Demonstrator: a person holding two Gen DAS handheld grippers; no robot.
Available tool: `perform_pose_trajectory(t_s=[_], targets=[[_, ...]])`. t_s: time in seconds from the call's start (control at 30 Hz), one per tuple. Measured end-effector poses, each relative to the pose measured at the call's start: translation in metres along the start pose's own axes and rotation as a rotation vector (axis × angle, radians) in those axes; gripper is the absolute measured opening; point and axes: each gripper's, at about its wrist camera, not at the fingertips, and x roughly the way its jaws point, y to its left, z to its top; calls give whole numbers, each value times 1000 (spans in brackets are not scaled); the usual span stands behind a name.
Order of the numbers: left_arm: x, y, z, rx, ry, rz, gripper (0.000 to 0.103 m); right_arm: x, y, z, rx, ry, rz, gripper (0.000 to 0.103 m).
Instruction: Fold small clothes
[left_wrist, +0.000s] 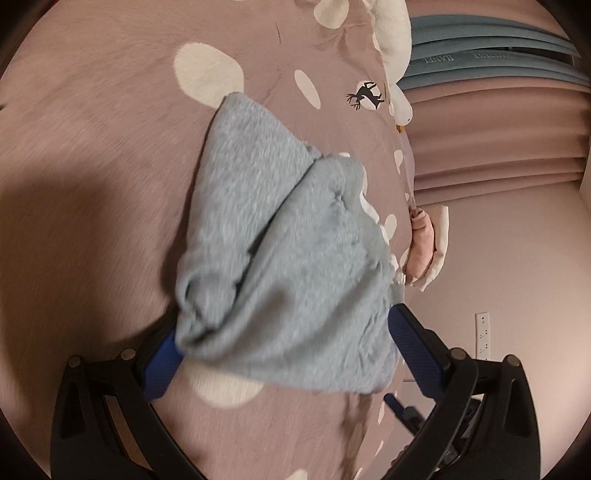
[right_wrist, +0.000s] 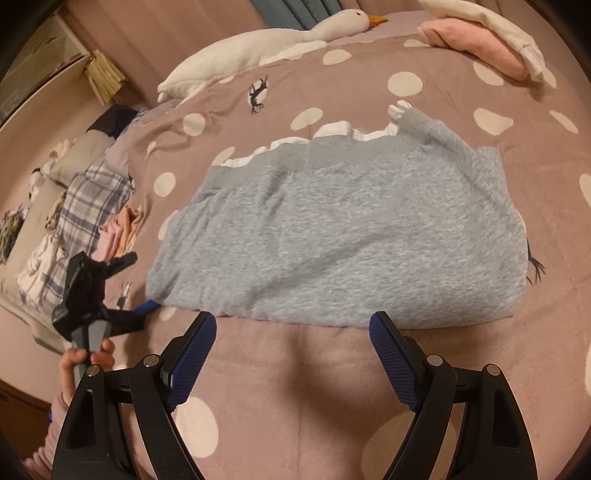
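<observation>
Sweater just beyond right gripper, jaws spread, empty; left gripper grip unclear.

Room light is dim and warm, giving both views a pinkish cast. No glare anywhere.

Left wrist view: strong motion blur across the bedspread at left and over the grey garment; weave detail is smeared. A broad soft shadow fills the lower left of the frame. The text at upper right is readable, though it appears upside down.

Right wrist view: sharper overall, with mild softness on the grey garment. A soft shadow lies on the bed at lower centre.

Both frames show heavy fisheye bending, with dark vignetted corners.
</observation>
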Motion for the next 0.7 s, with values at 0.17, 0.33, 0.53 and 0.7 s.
perform_pose_trajectory(t_s=[0.17,0.33,0.53,0.7], targets=[[13,-6,17,26,6,10,102,5,-5,-1,16,11,2,85],[30,-19,28,64,16,33,102,12,-7,2,27,20,8,85],[49,-33,36,123,31,84,93,30,9,22,-23,12,22,85],[50,-37,32,170,26,187,43,51,25,50,-53,-8,1,83]])
